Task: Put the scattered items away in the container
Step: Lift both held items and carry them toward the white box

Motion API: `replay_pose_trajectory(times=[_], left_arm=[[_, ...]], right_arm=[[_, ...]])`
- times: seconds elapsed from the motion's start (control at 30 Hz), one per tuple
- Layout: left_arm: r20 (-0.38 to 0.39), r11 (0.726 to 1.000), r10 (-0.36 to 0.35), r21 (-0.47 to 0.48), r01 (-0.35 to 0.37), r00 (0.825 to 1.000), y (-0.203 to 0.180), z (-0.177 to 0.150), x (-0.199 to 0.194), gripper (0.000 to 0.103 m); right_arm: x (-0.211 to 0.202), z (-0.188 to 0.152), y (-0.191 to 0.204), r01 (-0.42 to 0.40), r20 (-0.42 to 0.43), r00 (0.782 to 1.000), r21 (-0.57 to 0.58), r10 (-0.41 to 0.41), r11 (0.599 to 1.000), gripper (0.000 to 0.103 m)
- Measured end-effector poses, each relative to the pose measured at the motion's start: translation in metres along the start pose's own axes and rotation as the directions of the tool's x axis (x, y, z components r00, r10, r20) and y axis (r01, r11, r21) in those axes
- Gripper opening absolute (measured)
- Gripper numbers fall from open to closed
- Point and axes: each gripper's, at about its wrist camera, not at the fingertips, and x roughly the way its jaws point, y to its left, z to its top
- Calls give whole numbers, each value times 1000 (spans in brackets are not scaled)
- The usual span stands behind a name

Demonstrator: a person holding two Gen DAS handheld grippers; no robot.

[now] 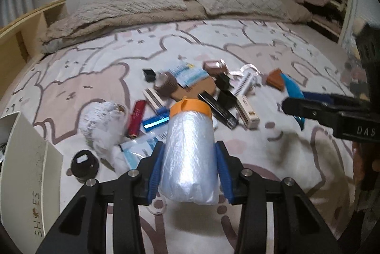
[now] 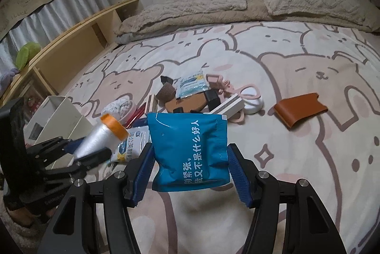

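Clamping a plastic-film roll (image 1: 190, 154) in the left gripper (image 1: 190, 168), white container (image 1: 26, 159) at nine o'clock, right gripper (image 2: 188, 166) pinching a blue pouch (image 2: 190, 147).

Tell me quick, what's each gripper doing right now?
Left gripper: shut on the orange-capped roll of clear plastic film.
Right gripper: shut on the blue foil packet.

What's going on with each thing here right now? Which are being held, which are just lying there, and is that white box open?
Left hand-held gripper: shut on the plastic film roll.
Plastic film roll: lifted, orange end pointing away.
Right hand-held gripper: shut on the blue packet.
Blue packet: held up, sealed.
White box: open-topped, on the bed.
Brown leather wallet: lying apart from the pile.
Black round cap: resting beside the white box.
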Motion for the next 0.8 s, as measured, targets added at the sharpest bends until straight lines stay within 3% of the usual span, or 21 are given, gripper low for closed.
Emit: replay_pose_trajectory(times=[0.33, 0.8], left_arm=[[117, 998, 42, -59, -35, 992, 16, 8, -25, 42], [175, 996, 52, -78, -39, 983, 28, 11, -48, 42]], right_arm=[[-23, 5, 6, 69, 113, 991, -31, -65, 997, 62], [-37, 2, 14, 124, 140, 984, -67, -114, 990, 62]])
